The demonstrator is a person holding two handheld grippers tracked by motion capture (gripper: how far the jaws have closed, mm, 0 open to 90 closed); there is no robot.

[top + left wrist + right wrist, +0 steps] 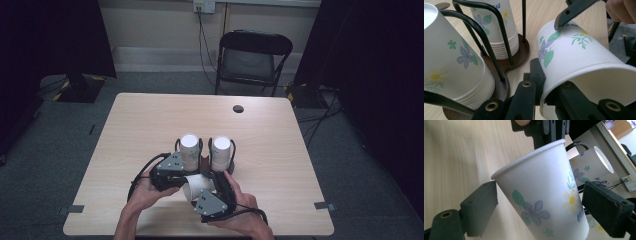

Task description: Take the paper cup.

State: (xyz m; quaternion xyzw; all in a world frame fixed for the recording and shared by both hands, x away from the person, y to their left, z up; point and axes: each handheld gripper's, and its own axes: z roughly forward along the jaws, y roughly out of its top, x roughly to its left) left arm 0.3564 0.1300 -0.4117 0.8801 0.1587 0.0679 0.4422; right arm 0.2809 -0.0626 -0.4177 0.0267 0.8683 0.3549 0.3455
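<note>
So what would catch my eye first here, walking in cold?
Probably the flowered paper cup lying sideways between the two grippers near the table's front edge: the left gripper pinches its rim, while the right gripper's jaws sit either side of it. Just behind, two stacks of upturned cups stand in a wire holder.

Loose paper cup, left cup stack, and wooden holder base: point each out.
Loose paper cup (544,195), right gripper view, on its flowered side wall.
Left cup stack (451,62), left gripper view, on its side wall.
Wooden holder base (520,53), left gripper view, on its bare rim.

cup stacks (190,150) block ahead, table (280,145) right open
</note>
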